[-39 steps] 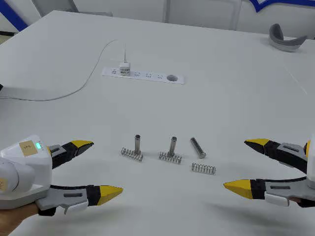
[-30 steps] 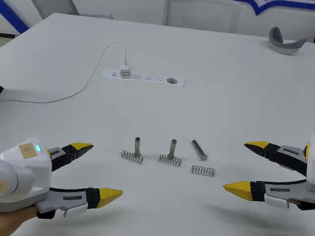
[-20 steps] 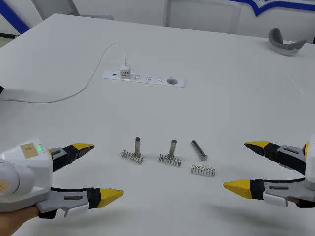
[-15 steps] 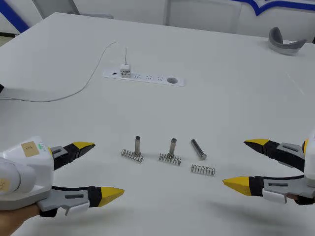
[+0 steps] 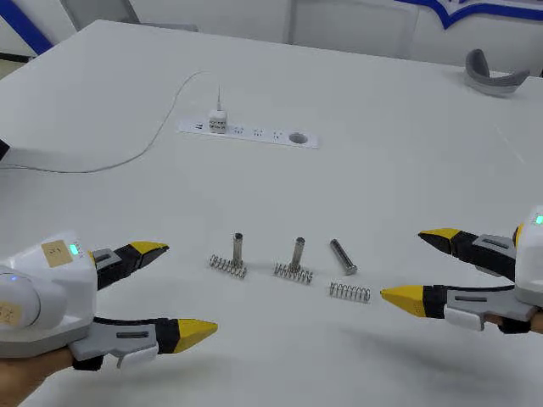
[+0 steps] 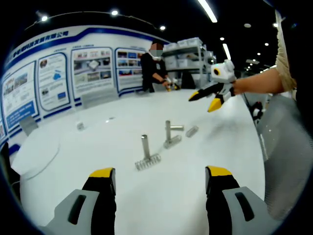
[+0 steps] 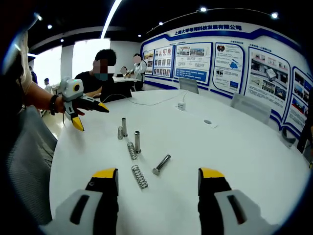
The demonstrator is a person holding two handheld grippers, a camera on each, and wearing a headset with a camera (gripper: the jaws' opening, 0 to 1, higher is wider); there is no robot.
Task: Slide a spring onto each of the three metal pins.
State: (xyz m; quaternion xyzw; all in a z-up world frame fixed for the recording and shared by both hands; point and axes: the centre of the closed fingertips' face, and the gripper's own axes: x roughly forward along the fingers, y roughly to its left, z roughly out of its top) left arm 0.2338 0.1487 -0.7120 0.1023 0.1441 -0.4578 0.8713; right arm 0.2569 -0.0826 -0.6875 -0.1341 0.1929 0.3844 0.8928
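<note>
Head view: the yellow-tipped, black and grey left gripper (image 5: 180, 287) hovers over the near left of the white bench (image 5: 382, 170), its jaws spread wide with nothing between them. The matching yellow-tipped right gripper (image 5: 405, 264) hovers at the near right, jaws likewise spread and empty. Between them stand three short steel pins in a row. The left pin (image 5: 237, 246) and middle pin (image 5: 297, 252) are upright, and the right pin (image 5: 343, 256) lies flat. Three small coiled wire springs lie on the bench, none of them on a pin. The left spring (image 5: 227, 266) and middle spring (image 5: 293, 272) lie at the feet of their pins, and the right spring (image 5: 349, 292) lies just nearer than the fallen pin, apart from it. Farther back lies a long white power strip (image 5: 249, 133) with a thin white cable (image 5: 144, 146).
</note>
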